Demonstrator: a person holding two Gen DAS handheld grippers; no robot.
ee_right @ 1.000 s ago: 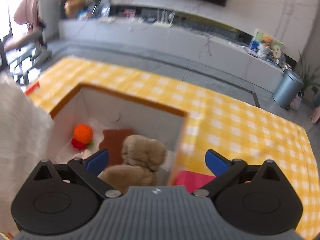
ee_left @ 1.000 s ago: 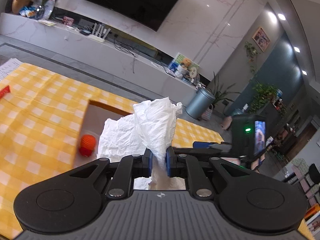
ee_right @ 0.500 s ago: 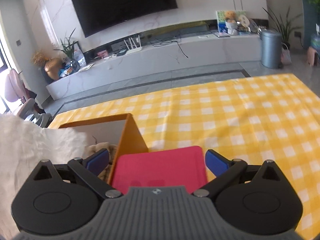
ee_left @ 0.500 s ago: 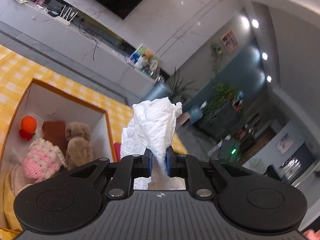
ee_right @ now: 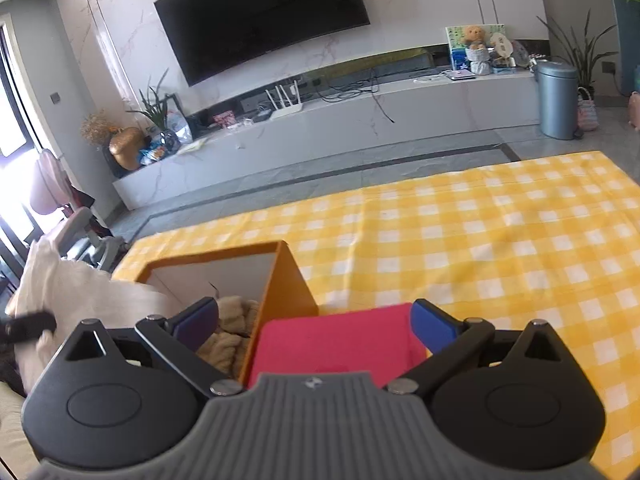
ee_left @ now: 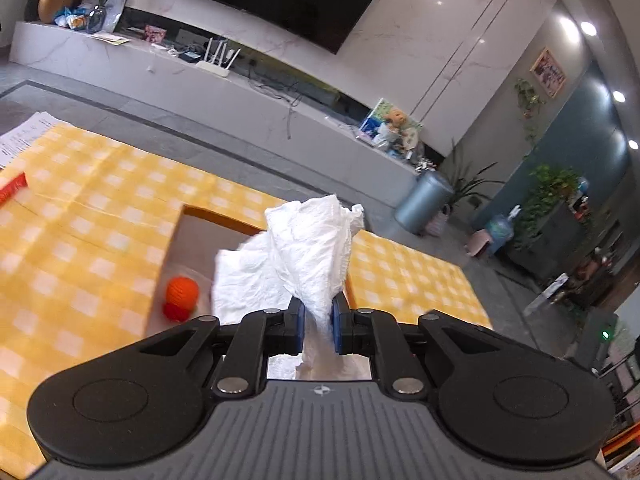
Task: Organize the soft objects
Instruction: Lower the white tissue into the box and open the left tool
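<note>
My left gripper (ee_left: 318,326) is shut on a crumpled white cloth (ee_left: 308,256), which hangs above the open orange box (ee_left: 176,240). An orange knitted ball (ee_left: 182,292) lies inside the box at its left wall. In the right wrist view my right gripper (ee_right: 316,322) stands open, low over a folded pink cloth (ee_right: 336,344) that lies on the yellow checked tablecloth (ee_right: 480,240) just right of the orange box (ee_right: 282,280). A beige plush toy (ee_right: 232,320) shows inside the box. The white cloth (ee_right: 80,296) appears at the left edge.
A red flat object (ee_left: 12,188) and white papers (ee_left: 24,136) lie at the table's far left. Beyond the table are a long TV bench (ee_right: 360,120), a grey bin (ee_right: 558,100) and potted plants (ee_left: 552,200).
The left wrist view swung right toward the room, then back left over the box, still holding the white cloth. The right gripper moved from above the box to above the pink cloth, then stayed.
</note>
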